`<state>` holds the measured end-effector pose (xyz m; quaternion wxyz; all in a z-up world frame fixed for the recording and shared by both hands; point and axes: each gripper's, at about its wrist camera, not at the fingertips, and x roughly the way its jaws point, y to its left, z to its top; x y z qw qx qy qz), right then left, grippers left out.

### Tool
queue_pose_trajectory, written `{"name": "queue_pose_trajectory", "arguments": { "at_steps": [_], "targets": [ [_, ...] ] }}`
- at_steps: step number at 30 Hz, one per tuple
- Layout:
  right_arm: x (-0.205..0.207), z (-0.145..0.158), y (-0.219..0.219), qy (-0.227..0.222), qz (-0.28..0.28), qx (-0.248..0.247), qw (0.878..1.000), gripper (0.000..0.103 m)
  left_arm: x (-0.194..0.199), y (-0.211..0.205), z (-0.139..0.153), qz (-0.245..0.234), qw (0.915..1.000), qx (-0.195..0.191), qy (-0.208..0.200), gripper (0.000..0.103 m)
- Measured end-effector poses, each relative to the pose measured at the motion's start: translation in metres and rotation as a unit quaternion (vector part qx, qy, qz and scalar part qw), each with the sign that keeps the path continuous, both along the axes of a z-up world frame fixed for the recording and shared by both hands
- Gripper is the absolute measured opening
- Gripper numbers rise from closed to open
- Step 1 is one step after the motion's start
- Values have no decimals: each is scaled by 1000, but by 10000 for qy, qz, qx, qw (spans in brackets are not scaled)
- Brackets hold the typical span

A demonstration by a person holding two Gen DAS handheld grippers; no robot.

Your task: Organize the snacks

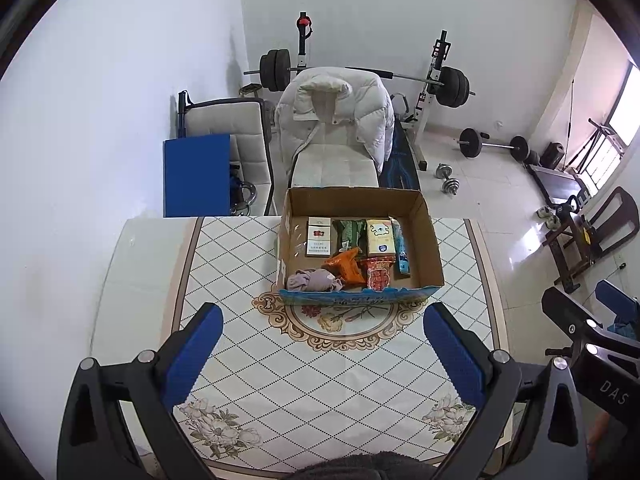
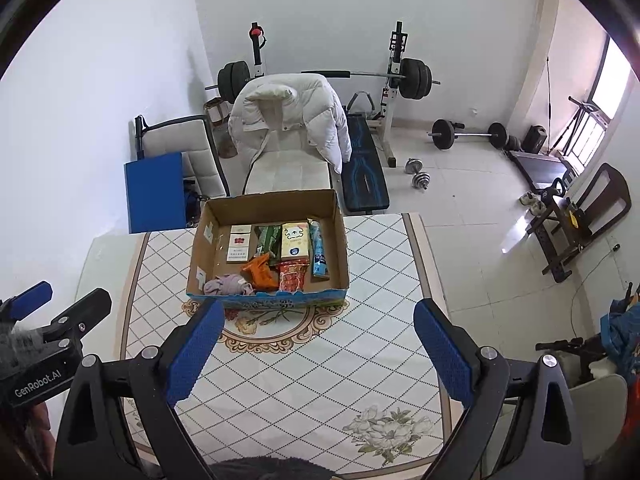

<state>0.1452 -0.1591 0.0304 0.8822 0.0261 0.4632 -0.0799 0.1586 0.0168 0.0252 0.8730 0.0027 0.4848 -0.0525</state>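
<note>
With every packet already inside the cardboard box (image 1: 430,240) at centre frame, seems the closing stretch of the sorting, or a pause before tidying what lies within. Left gripper (image 1: 322,354) and right gripper (image 2: 318,350) held low in the frame above the patterned tablecloth (image 1: 320,380), blue pads spread wide, nothing between them, both well short of the box.

Lined up along the far part of the box: white carton with red emblem (image 1: 318,236), green packet (image 1: 350,232), cream box with a cartoon face (image 1: 379,236), light-blue tube (image 1: 402,250) at right. Heaped nearer the front wall: mauve crumpled wrap (image 1: 314,280), orange packet (image 1: 346,266), red patterned packet (image 1: 378,274).

Next move, by judgement: reach forward over the front wall and pinch one loose front item, most likely the orange packet, to straighten it into the row; calls for narrowing the pads first, with soft film likely to slip or crumple.

Legible writing: "GenRobot.AI" on the other tool at lower left of the right wrist view, "DAS" at lower right of the left wrist view. Print on the cartons and blue box front too small to read.

Behind, white jacket (image 1: 334,116) draped over a chair, barbell rack (image 1: 430,76) against the wall.
</note>
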Motion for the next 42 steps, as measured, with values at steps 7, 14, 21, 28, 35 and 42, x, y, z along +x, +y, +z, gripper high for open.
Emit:
{"name": "queue_pose_trajectory", "arguments": {
  "at_steps": [7,14,21,28,35,42],
  "targets": [
    [1,0,1,-36,13,-73,10000,97,-1,-1,0,-18,10000,-13,3,103],
    [3,3,2,-49,40,-71,10000,97,-1,-1,0,-11,10000,-15,-6,103],
    [3,2,4,-43,62,-47,10000,97,0,0,0,-6,10000,-22,3,103],
    [3,1,3,-41,83,-11,10000,97,-1,0,0,5,10000,-27,19,103],
    [3,1,1,-53,108,-40,9999,97,-1,0,1,23,10000,-22,0,103],
    [1,2,0,-80,139,-74,9998,97,-1,2,0,47,10000,-29,-7,103]
  ]
}}
